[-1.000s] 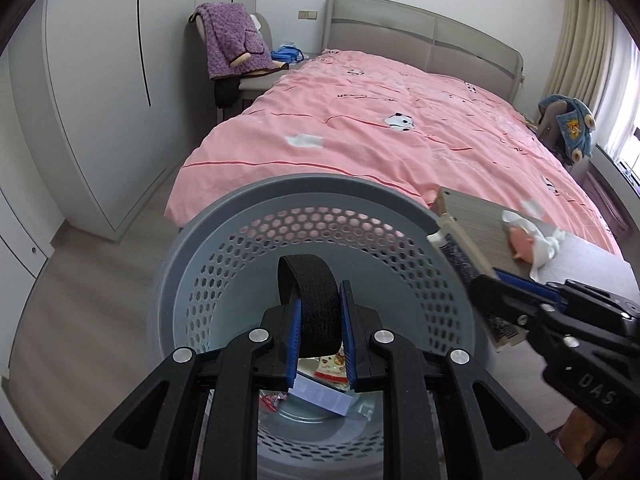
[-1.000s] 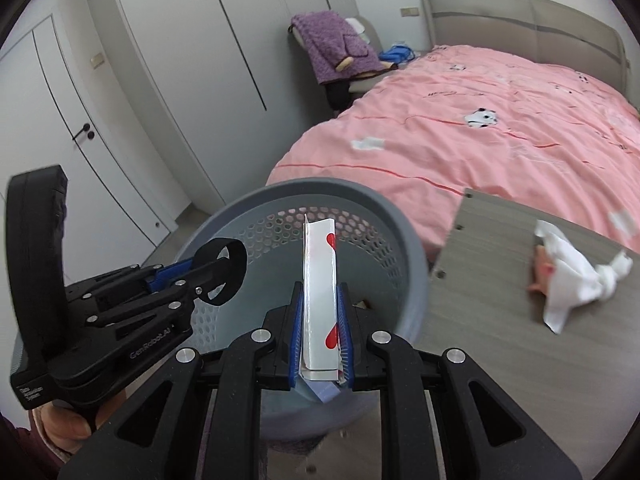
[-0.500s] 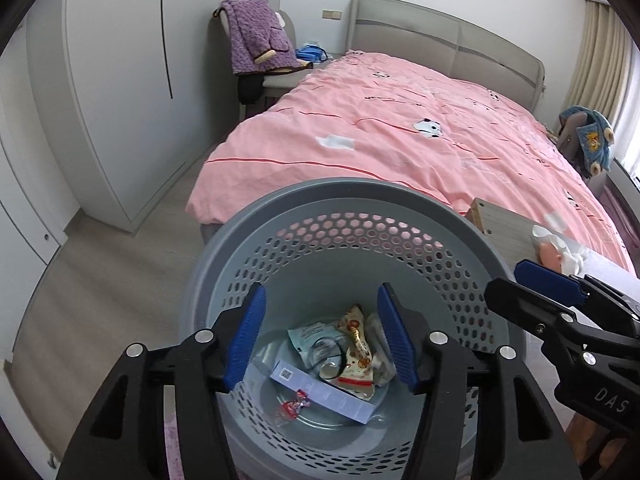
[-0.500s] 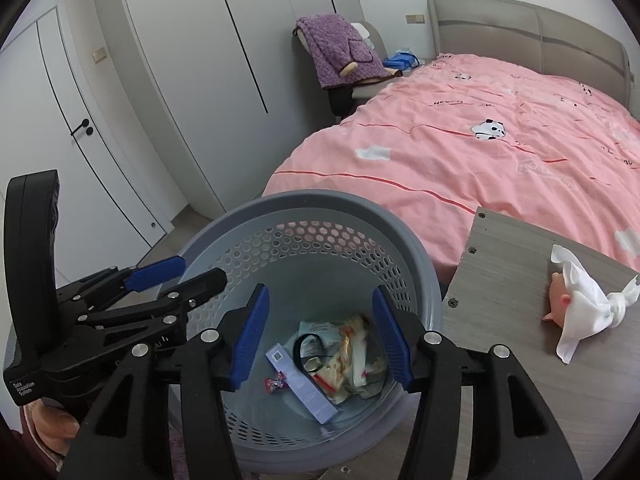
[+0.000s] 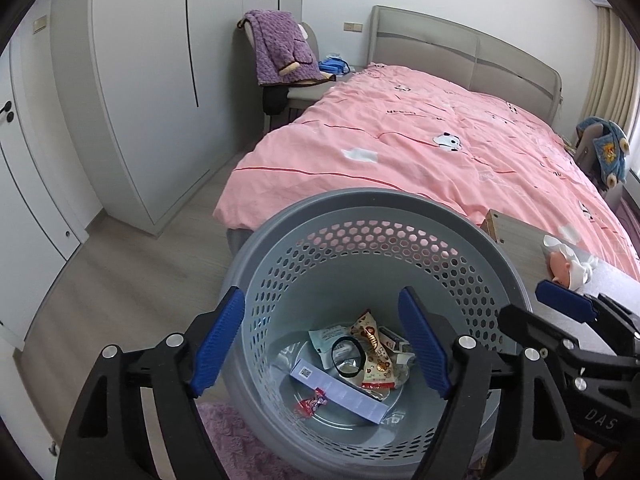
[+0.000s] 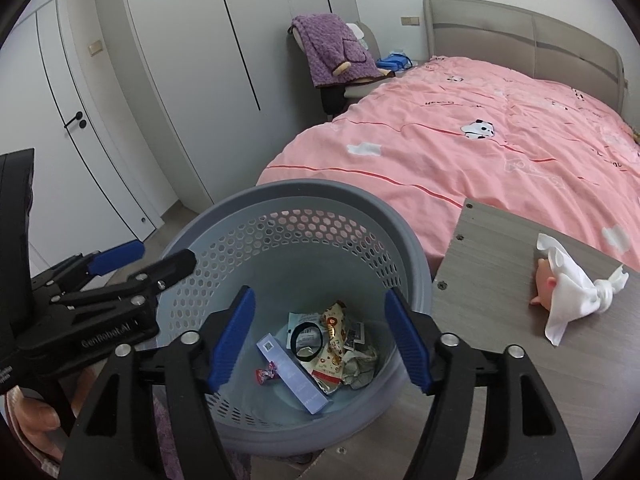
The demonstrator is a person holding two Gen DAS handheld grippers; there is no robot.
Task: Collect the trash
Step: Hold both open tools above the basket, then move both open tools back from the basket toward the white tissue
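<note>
A grey perforated trash basket stands on the floor between the bed and a table; it also shows in the right wrist view. Inside lie a black band, a long white box, a snack wrapper and a red candy; the same black band and white box show from the right. My left gripper is open and empty above the basket. My right gripper is open and empty above it too.
A grey wooden table at the right carries a small doll wrapped in white cloth. A bed with a pink cover lies behind. White wardrobes line the left. A purple rug lies beside the basket.
Both grippers opened. The black band left my left gripper and the white box left my right gripper; both now lie in the basket. Both grippers rose slightly.
</note>
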